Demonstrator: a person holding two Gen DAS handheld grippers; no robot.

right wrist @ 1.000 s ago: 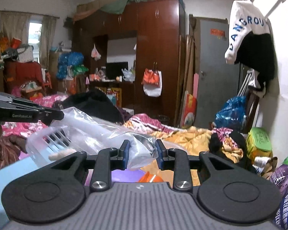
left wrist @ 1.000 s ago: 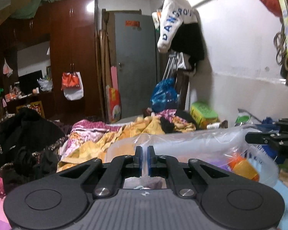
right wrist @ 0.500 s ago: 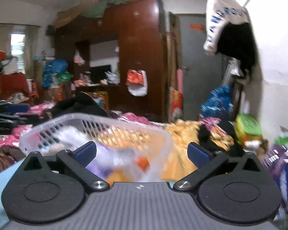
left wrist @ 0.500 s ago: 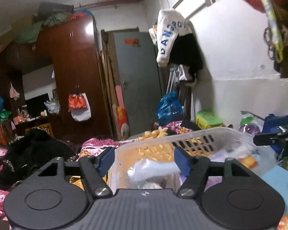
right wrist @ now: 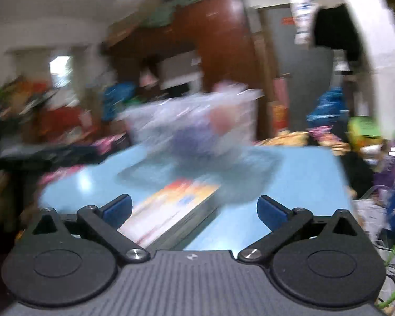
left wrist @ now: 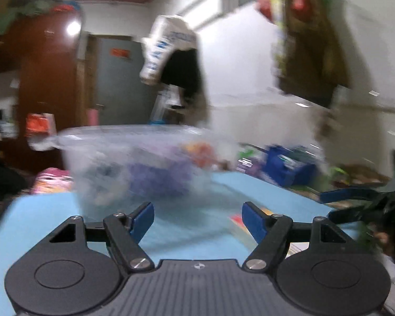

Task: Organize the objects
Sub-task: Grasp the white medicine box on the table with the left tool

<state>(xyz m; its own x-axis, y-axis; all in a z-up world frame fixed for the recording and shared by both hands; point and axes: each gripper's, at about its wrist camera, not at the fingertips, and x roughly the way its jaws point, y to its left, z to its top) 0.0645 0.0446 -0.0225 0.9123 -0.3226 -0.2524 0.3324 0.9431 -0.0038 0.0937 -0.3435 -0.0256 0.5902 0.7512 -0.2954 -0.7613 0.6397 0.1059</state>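
Basket [left wrist: 134, 158] on table's [left wrist: 52, 210] far edge

Left gripper [left wrist: 197, 217] and right gripper [right wrist: 194, 209] both point slightly downward, jaws spread, empty.

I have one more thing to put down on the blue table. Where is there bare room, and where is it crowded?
Bare blue table lies right of the colourful book and in front of the clear basket. In the left wrist view, the near-left strip below the basket is also bare. The middle, where the basket and book sit, is crowded.
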